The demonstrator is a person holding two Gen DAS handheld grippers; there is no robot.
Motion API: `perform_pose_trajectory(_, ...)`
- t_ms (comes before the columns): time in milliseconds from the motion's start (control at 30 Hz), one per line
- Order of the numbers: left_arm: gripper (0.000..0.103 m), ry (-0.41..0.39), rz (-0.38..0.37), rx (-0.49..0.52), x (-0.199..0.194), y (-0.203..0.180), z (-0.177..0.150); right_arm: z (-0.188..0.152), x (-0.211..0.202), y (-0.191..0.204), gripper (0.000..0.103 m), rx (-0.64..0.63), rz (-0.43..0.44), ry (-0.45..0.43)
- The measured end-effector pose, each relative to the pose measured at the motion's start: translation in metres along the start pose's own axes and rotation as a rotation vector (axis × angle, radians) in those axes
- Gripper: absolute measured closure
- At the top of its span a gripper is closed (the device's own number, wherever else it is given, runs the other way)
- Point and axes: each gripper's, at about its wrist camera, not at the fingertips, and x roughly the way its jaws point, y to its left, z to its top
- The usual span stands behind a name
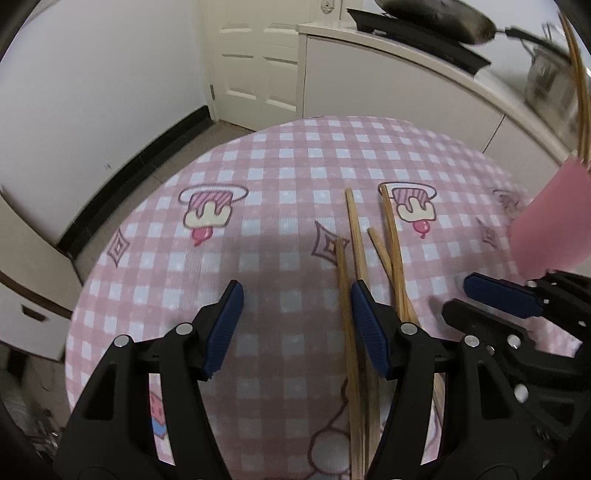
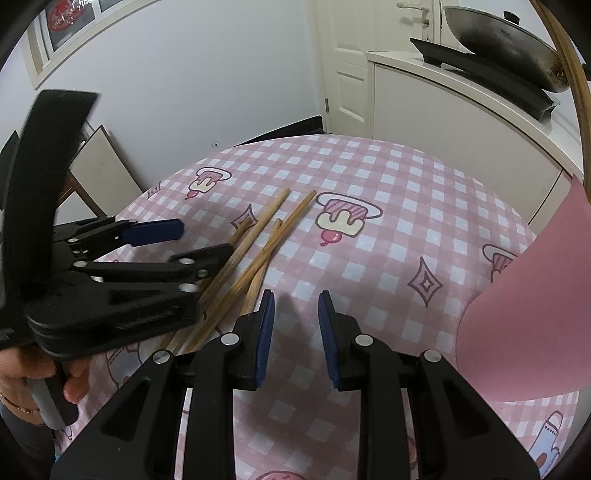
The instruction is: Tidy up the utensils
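- Several wooden chopsticks (image 1: 355, 236) (image 2: 258, 236) lie loose in a small heap on the pink checked tablecloth (image 1: 280, 173) (image 2: 388, 177) that covers the surface, some crossing one another, their far ends fanned apart
- The left claw (image 1: 295, 325) (image 2: 192, 242) hangs just over the near part of the heap with its blue-padded fingers (image 1: 225, 325) spread wide and nothing between them; in the left wrist view one chopstick runs just inside its right finger, the rest pass beside or under that finger
- The right claw (image 2: 295, 332) (image 1: 458, 295) sits just to the right of the heap, its fingers (image 2: 266, 332) parted over bare cloth and empty; the nearest chopstick ends close to its left finger
- A pink holder (image 1: 550, 221) (image 2: 528, 314) stands at the right edge of both views, with two more chopsticks (image 1: 576, 85) (image 2: 576, 85) rising out of it
- The person's hand (image 2: 44, 384) grips the handle of the left claw, a thin bracelet on the wrist
- Behind the surface a white counter (image 1: 388, 74) (image 2: 461, 103) carries a dark wok (image 1: 436, 14) (image 2: 509, 40), and a white panelled door (image 1: 255, 55) (image 2: 343, 66) stands shut beside it
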Motion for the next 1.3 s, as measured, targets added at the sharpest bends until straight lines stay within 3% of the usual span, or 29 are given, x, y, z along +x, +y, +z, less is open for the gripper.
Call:
perform_pose_trajectory(67, 0.046, 0.003, -0.003, -0.007, 0.001, -0.001, 0.003, 0.000, 0.000, 0.000, 0.080, 0.000, 0.000, 0.000)
perform_pose_trajectory(100, 0.051, 0.000, -0.007, -0.004, 0.001, -0.001, 0.004, 0.000, 0.000, 0.000, 0.080, 0.001, 0.000, -0.001)
perform_pose_trajectory(167, 0.073, -0.007, -0.012, 0.002, 0.000, -0.002, 0.005, 0.001, 0.000, 0.000, 0.080, 0.002, -0.004, -0.005)
perform_pose_trajectory(267, 0.090, -0.011, -0.020, -0.003, -0.002, 0.004, 0.003, 0.005, 0.002, 0.000, 0.080, 0.013, -0.005, -0.012)
perform_pose_trajectory(333, 0.095, -0.014, -0.046, -0.026, -0.004, 0.010, 0.001, 0.009, 0.004, 0.001, 0.080, 0.023, 0.001, -0.016)
perform_pose_trajectory(600, 0.096, -0.006, -0.192, -0.151, -0.011, 0.040, -0.003, 0.034, 0.018, 0.000, 0.080, 0.127, 0.039, -0.030)
perform_pose_trajectory(833, 0.096, -0.037, -0.226, -0.169, -0.029, 0.049, -0.005, 0.047, 0.034, -0.006, 0.080, 0.194, 0.027, -0.002)
perform_pose_trajectory(867, 0.096, -0.040, -0.229, -0.170, -0.029, 0.047, -0.003, 0.047, 0.035, -0.006, 0.085, 0.196, 0.026, -0.004)
perform_pose_trajectory(900, 0.096, -0.045, -0.231, -0.170, -0.031, 0.046, -0.003, 0.047, 0.035, -0.006, 0.096, 0.194, 0.025, -0.005)
perform_pose_trajectory(1100, 0.096, -0.095, -0.249, -0.168, -0.054, 0.042, 0.001, 0.046, 0.016, -0.003, 0.096, 0.177, 0.038, -0.058)
perform_pose_trajectory(1300, 0.097, -0.169, -0.259, -0.155, -0.093, 0.037, 0.004, 0.043, -0.032, 0.009, 0.097, 0.116, 0.056, -0.163)
